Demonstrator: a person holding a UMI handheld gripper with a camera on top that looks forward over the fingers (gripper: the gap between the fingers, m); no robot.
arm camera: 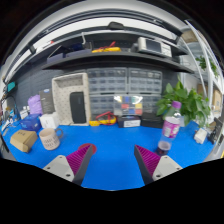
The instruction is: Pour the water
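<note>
My gripper (112, 160) hangs open over the blue table (110, 145), with nothing between its pink-padded fingers (82, 156). Beyond the right finger stands a clear bottle (172, 124) with a pink label. Just ahead of that finger sits a small dark red cup (164, 146). Off beyond the left finger stand a tan cup (49, 138) and a white cup (47, 121), with a purple jug (35, 104) behind them.
A brown block (22, 141) lies at the table's left. A green plant (187, 101) stands behind the bottle. A clear box with colourful contents (128, 105) and yellow toys (104, 120) sit at the back. A shelf (110, 52) runs above a tiled wall.
</note>
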